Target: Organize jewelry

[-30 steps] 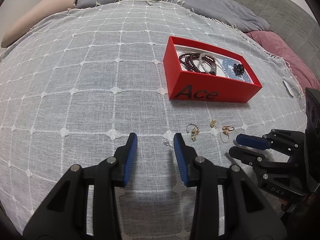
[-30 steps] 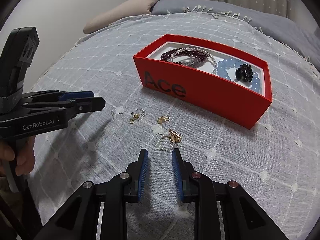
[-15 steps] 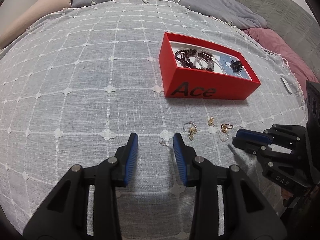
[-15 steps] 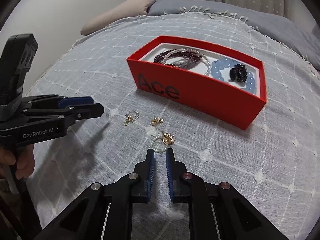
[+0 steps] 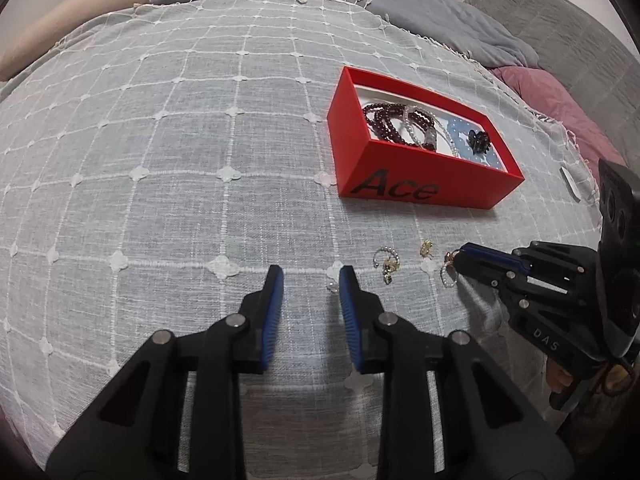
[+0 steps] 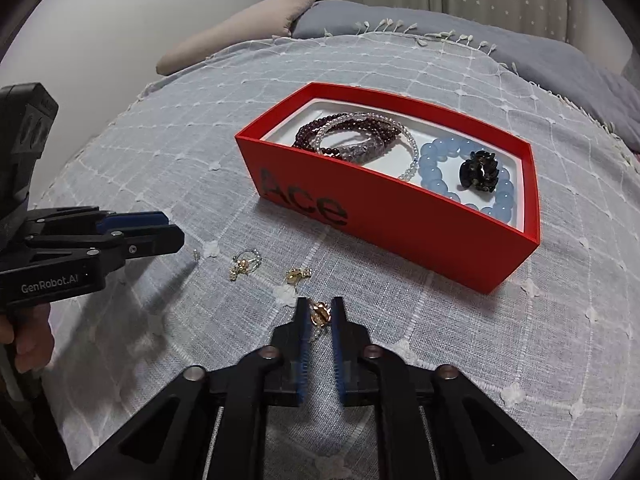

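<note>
Fingers of the right gripper [image 6: 319,320] have just been closing, and now they pinch a gold earring [image 6: 320,314] with a little pearl loop that lies on the grey cloth [image 6: 440,360]. So the step in hand is picking up loose earrings. Next, the earring likely needs a slow lift and a trip to the red box [image 6: 400,220] just behind, where bead bracelets [image 6: 352,136] already lie. The left gripper [image 5: 311,284] has just been closing too, but its fingers are still apart, with a tiny clear stud [image 5: 332,287] on the cloth between them, not pinched. 1 second ago the right fingers stood wider and short of the earring. 2 more earrings [image 6: 244,264] wait between the grippers.
</note>
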The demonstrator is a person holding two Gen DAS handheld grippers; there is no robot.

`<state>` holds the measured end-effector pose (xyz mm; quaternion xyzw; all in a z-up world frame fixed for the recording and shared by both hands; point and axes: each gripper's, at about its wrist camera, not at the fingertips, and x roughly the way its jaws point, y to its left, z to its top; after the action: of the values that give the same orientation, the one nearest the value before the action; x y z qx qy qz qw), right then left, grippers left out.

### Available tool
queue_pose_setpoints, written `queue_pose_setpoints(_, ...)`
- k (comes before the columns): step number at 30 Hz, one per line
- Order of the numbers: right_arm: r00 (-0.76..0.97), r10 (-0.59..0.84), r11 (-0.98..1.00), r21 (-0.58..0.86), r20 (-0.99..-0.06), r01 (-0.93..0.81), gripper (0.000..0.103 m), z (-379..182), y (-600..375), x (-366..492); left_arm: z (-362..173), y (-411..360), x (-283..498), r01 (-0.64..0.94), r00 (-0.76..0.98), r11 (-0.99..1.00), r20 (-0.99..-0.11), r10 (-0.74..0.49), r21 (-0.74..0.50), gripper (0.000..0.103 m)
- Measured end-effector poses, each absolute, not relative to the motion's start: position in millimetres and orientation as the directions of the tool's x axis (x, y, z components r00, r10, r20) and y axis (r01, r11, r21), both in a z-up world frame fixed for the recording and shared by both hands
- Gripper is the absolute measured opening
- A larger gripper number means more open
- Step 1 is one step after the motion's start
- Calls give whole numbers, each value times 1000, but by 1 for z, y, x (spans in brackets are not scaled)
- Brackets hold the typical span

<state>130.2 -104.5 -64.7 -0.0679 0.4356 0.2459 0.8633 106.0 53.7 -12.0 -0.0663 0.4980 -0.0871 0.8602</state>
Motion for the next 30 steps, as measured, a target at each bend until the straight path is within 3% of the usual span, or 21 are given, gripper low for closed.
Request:
queue_pose_setpoints(13,519,407,881,174,-751,-439,3,-44,-130,129,-14,57,107,87,471,965,-843,-259,-248,28)
queue_pose_setpoints(19,500,421,857,151,-756,-493,11,-49,-116,123,-15,57,109,88,464,965,-847,-259,-247,28)
queue_pose_setpoints(24,500,371,869,103,-783,-485,11,-62,-104,129,-16,56,108,94,462,964,-847,-262,-247,28)
queue_pose_setpoints(30,505,395,880,157,-767,-449,3,-57,-117,131,-16,56,108,99,461,962,-845,-272,-256,28)
